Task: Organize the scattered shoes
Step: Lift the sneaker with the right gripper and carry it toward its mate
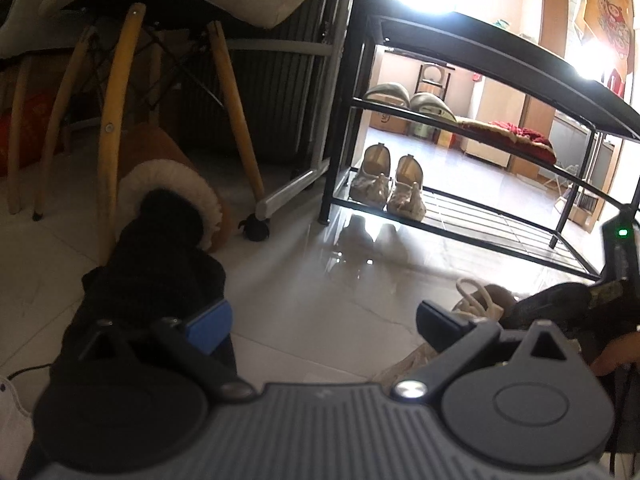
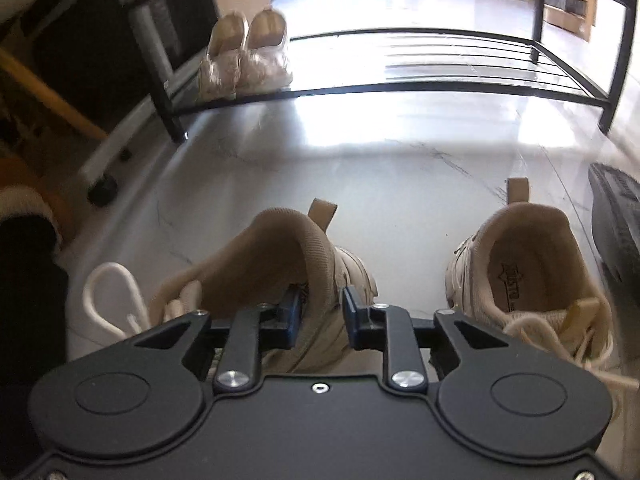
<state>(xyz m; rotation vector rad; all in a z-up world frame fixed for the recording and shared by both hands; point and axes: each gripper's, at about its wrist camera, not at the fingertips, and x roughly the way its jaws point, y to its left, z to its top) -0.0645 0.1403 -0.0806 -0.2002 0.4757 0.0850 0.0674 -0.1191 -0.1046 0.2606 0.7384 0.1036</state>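
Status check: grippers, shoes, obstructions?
Right gripper shut on beige lace-up sneaker. Left gripper open, empty. Black wire shoe rack ahead, path clear.

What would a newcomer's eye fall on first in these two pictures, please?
Probably the right gripper, its fingers closed on the collar of a beige sneaker on the floor, its mate standing to the right. Beyond, a black shoe rack holds pale flats at the left end of its bottom shelf.

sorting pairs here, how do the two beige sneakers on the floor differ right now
The near sneaker has its collar pinched by the right gripper; the far sneaker lies free to its right. The near sneaker's opening is squeezed narrow; the far sneaker's gapes, showing its insole logo. Both are beige, with heel tabs and pale laces.
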